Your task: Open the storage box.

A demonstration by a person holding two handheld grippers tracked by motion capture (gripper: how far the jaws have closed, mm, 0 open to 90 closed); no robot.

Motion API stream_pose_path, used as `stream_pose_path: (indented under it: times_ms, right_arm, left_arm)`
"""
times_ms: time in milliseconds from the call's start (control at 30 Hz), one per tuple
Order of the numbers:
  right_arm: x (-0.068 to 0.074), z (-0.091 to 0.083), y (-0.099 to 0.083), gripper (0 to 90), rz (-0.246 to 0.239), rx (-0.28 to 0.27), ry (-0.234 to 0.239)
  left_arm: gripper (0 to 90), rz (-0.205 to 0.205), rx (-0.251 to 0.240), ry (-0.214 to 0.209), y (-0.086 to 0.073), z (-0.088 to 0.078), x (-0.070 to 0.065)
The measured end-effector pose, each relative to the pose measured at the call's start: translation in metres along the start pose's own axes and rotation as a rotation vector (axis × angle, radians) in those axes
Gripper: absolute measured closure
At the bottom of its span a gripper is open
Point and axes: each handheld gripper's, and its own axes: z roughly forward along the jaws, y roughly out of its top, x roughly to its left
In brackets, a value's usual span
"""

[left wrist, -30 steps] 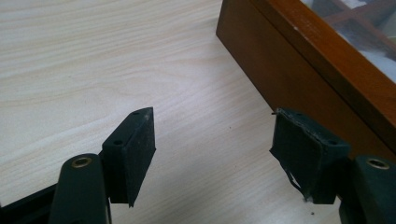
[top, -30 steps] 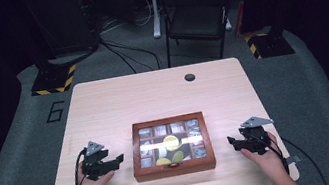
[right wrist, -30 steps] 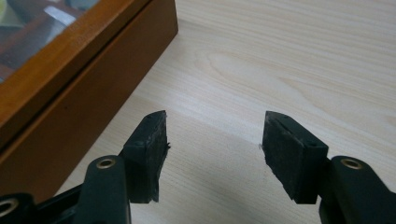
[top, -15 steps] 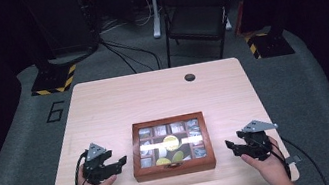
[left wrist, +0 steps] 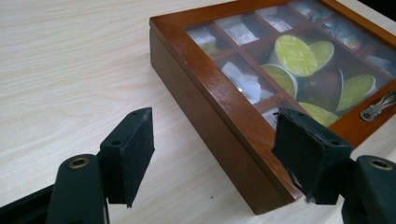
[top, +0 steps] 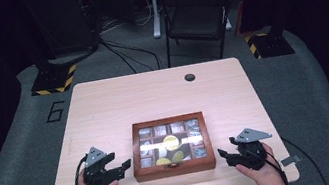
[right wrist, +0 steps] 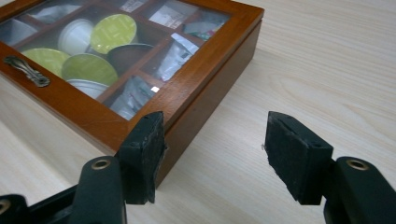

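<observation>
High view, left gripper: the left gripper (top: 123, 166) hovered over the near left part of the table (top: 119, 105), jaws apart and holding nothing; they had just been opening, with nothing between them.
High view, box: the wooden box (top: 174, 164) lay just beyond the left gripper's tips, between the two grippers, its glass lid shut.
High view, right gripper: the right gripper (top: 224, 154) pointed at the box's opposite side from close by, jaws parted and empty, having just been opening.
Left gripper view, jaws: the two black jaws stood wide apart over bare tabletop, gripping nothing.
Left gripper view, box: the box (left wrist: 219, 121) sat ahead and toward the right-hand jaw, its near corner just beside that jaw; whether they touched could not be told.
Left gripper view, contents: green-lidded capsules (left wrist: 295, 55) and paper sachets (left wrist: 243, 81) showed under the glass, with a metal handle (left wrist: 377, 106) at the front edge.
Right gripper view, jaws: the jaws were spread, with only table between them.
Right gripper view, box: the box (right wrist: 196, 100) lay ahead and toward the left-hand jaw, its corner close behind that jaw's tip.
</observation>
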Motion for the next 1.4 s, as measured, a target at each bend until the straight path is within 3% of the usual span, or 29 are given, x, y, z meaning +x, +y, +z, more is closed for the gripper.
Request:
stream_pose_path:
  times_ms: [433, 600, 867, 1100, 1267, 1400]
  right_arm:
    - [0.008, -0.001, -0.002, 40.1, 0.001, -0.007, 0.018]
    - [0.015, -0.001, -0.005, 41.6, -0.043, 0.011, 0.03]
    - [0.028, -0.003, -0.009, 42.7, -0.063, 0.015, 0.053]
    - [0.038, -0.003, -0.01, 47.7, -0.101, -0.016, 0.073]
    - [0.042, 0.003, -0.012, 49.5, -0.117, 0.023, 0.094]
    - [0.043, 0.004, -0.013, 49.5, -0.137, 0.034, 0.079]
  left_arm:
    - [33.3, 0.034, -0.005, -0.013, -0.01, -0.009, -0.013]
    - [34.9, 0.029, 0.013, -0.031, -0.012, -0.01, -0.016]
    - [35.8, 0.039, 0.004, -0.036, -0.014, -0.011, -0.02]
    - [39.8, 0.046, 0.012, -0.042, -0.019, -0.01, -0.024]
    - [40.2, 0.056, 0.02, -0.061, -0.02, -0.007, -0.026]
    - [40.4, 0.07, 0.02, -0.07, -0.021, -0.006, -0.03]
